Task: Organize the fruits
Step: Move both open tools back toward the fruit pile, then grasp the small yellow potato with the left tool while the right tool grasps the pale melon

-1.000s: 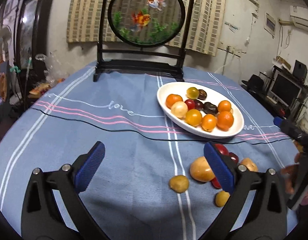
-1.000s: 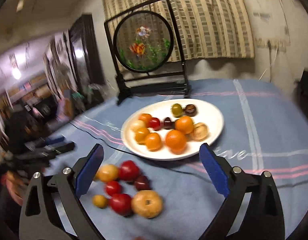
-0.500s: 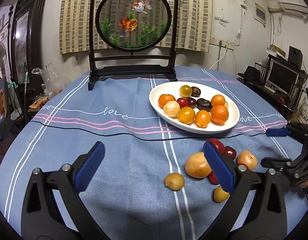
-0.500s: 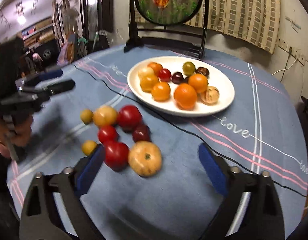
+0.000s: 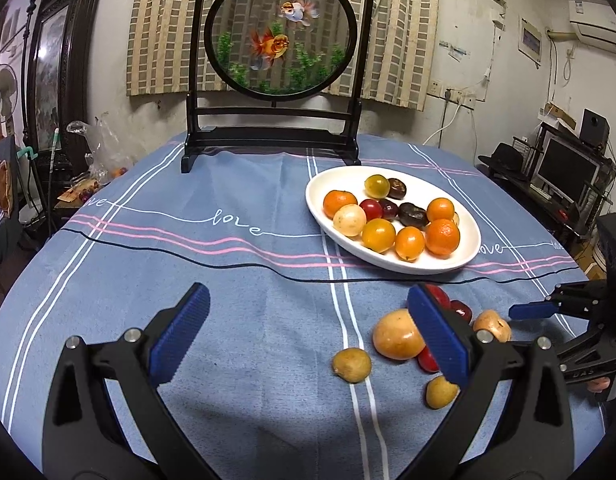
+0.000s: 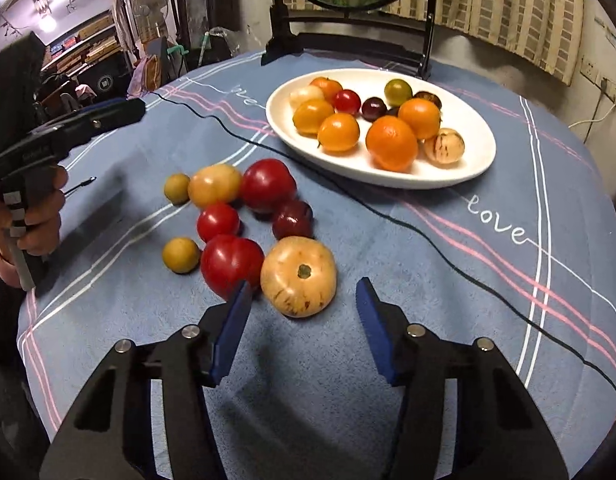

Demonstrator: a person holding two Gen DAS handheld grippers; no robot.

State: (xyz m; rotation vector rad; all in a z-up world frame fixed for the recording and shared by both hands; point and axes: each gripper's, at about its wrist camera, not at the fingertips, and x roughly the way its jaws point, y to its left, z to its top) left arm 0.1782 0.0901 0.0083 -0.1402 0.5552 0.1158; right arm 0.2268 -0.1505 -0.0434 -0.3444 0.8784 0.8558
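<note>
Counter: a blue striped cloth [image 6: 447, 264] covered the counter, and the step in hand, by the look of it, was lifting a loose fruit across to the white plate [image 6: 467, 168], which lay well beyond the fingertips and already carried about a dozen fruits.
Pale tomato: the large yellowish tomato [image 6: 298, 276] sat just ahead of the right gripper [image 6: 304, 300], near the gap between the two blue fingers but not yet inside it, stem scar up.
Right fingers: part-way closed and empty; they had just been closing, with nothing between them.
Doing it well: the fingers probably needed to reopen a little, drop either side of the widest part, and squeeze softly; the left finger stood just beside a red tomato [image 6: 232, 262] that touched the pale one and could be nudged or pinched.
Left fingers: the left gripper [image 5: 304, 332] was wide and empty above the cloth, its right finger in front of the loose pile.
Cable: a black cable [image 6: 387, 216] ran between pile and plate, a snag risk on the carry.
Change: a second earlier the right fingers stood far wider and aimed at the plate; now they pointed down at the pile.
</note>
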